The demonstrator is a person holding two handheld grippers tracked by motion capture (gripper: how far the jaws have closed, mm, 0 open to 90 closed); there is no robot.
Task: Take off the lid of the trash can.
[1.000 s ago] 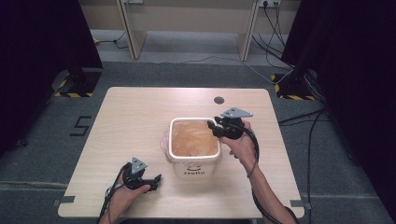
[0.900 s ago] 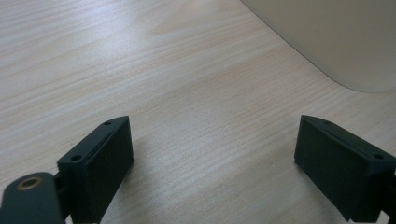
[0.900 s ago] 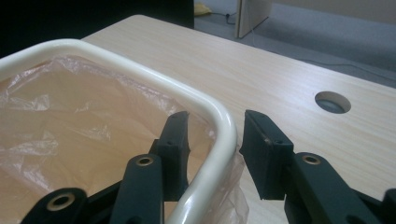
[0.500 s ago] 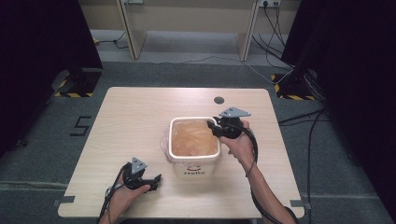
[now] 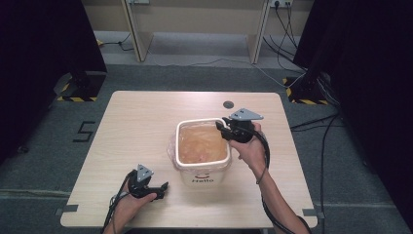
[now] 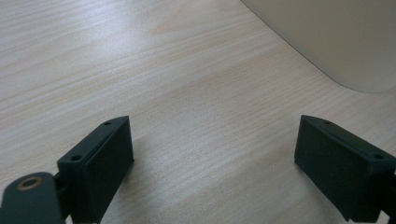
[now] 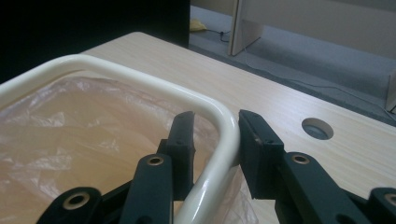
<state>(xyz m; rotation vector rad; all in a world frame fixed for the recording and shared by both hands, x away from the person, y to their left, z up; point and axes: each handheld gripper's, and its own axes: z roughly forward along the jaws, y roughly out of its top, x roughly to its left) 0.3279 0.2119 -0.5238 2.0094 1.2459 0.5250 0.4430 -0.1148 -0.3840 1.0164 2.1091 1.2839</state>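
A cream bin (image 5: 204, 178) marked "Hello" stands in the middle of the table, lined with a thin orange plastic bag (image 5: 202, 144). My right gripper (image 5: 220, 126) is at the bin's far right corner. In the right gripper view its jaws (image 7: 215, 135) straddle the rounded rim (image 7: 116, 70), one inside over the bag (image 7: 70, 126) and one outside. They have just been closing and now press on the rim. My left gripper (image 5: 163, 187) rests near the table's front edge, left of the bin. Its jaws (image 6: 212, 154) stand wide open over bare wood, with the bin's wall (image 6: 327, 37) beyond them.
The light wooden table (image 5: 136, 126) has a round cable hole (image 5: 228, 104) behind the bin, also seen as the hole (image 7: 317, 128) just past my right jaws. Grey carpet, cables and wooden furniture legs lie beyond the far edge.
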